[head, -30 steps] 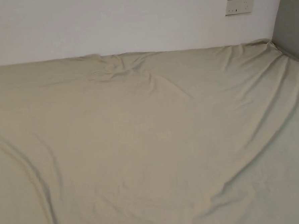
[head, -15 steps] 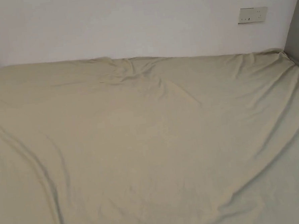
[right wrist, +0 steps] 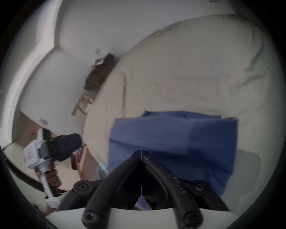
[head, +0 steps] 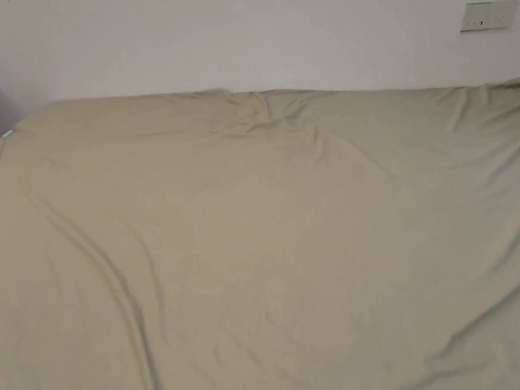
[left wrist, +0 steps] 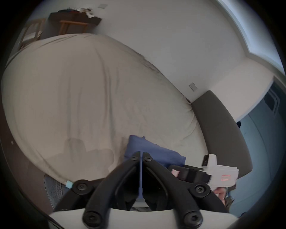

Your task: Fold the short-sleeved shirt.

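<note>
Blue shirt (right wrist: pixel 178 136), folded, at bed's (head: pixel 267 221) near edge. Left gripper (left wrist: pixel 141 153): jaws together, empty. Right gripper (right wrist: pixel 141 152): jaws together.

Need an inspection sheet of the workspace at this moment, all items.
Surface: bed sheet, pale, wrinkled, with long creases.
Job's things: blue shirt, layered, at the near edge of the bed, in front of both claws.
Clutter: nothing seen on the sheet.
Grippers: left claw has its jaws drawn together with a thin blue strip between them; I cannot tell what the strip is. Right claw has its jaws together against the shirt; whether it pinches the cloth is not clear.
Cables: nothing seen.
Surroundings: white wall with a wall plate, dark headboard, wooden furniture past the bed's far end.
</note>
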Demonstrator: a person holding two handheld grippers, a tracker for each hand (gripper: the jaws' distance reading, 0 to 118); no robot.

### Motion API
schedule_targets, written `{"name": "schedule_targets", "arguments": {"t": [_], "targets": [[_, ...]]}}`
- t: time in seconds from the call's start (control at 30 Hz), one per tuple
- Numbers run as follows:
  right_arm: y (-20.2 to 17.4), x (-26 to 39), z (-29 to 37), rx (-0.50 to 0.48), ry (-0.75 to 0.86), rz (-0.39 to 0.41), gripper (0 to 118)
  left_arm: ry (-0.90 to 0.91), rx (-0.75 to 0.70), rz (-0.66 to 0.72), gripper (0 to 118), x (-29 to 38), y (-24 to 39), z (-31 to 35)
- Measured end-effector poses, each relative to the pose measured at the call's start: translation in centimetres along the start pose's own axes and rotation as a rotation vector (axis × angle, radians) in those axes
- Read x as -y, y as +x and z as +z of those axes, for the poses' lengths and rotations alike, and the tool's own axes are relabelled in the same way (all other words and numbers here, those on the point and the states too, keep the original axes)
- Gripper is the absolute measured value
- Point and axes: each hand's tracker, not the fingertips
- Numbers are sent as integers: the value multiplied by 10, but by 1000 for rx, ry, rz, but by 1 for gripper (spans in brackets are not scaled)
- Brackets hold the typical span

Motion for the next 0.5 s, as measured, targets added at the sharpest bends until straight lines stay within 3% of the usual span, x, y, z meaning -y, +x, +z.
{"name": "schedule_targets", "arguments": {"t": [0.07,0.13,0.17,0.3,0.43,0.47,0.5], "targets": [[6,0,-18,141,-39,17,1,-16,18,45,25,0,-9,-3],[14,2,-28,102,-34,-18,2,-27,42,62,65,-2,-16,-10],[14,2,-24,79,-13,-50,2,-51,48,55,79,-3,-17,-19],[13,1,-21,89,-25,-34,2,-170,50,-36,96,1,-17,-65],[16,3,-20,75,-16,-47,2,-363,12,-132,93,19,-9,-119],[18,3,-20,69,-15,-54,2,-367,25,-162,93,28,-6,-124],[20,4,-20,60,-16,-62,2,-217,107,-253,86,29,4,-117]]}}
